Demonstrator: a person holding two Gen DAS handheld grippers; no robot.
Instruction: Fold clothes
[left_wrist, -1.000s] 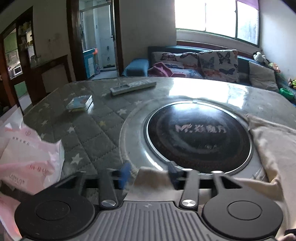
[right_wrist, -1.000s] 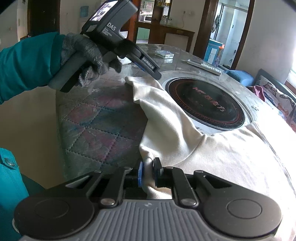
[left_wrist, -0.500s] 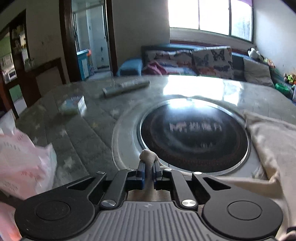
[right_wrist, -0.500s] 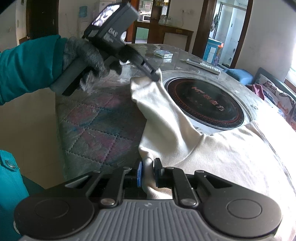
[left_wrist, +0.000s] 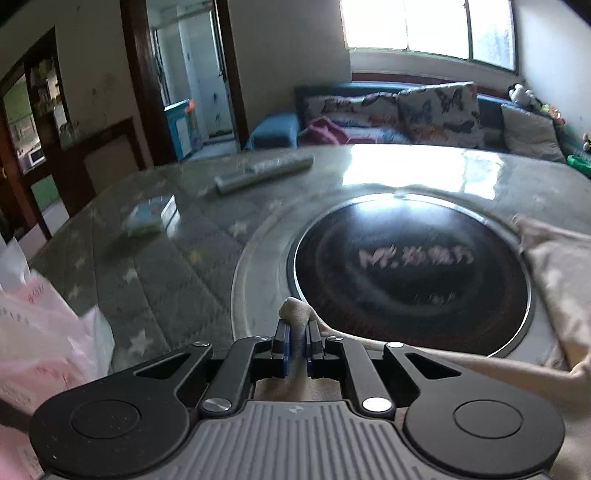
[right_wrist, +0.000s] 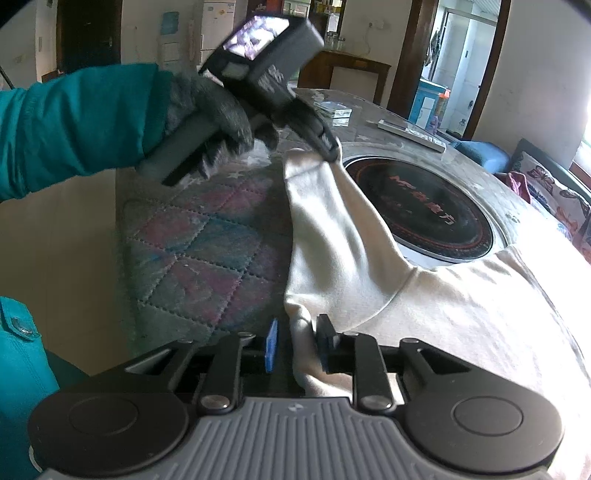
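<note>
Since 0.5 s ago right gripper fingers parted around cream cotton shirt | left gripper fingers clamped on lifted sleeve end | body wrinkled on desk

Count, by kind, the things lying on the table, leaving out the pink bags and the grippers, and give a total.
Cream garment: 1
Remote control: 1
Small flat box: 1
Total: 3

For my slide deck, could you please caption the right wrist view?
Left gripper pinching the sleeve cuff of a cream shirt beside the hotplate.
</note>
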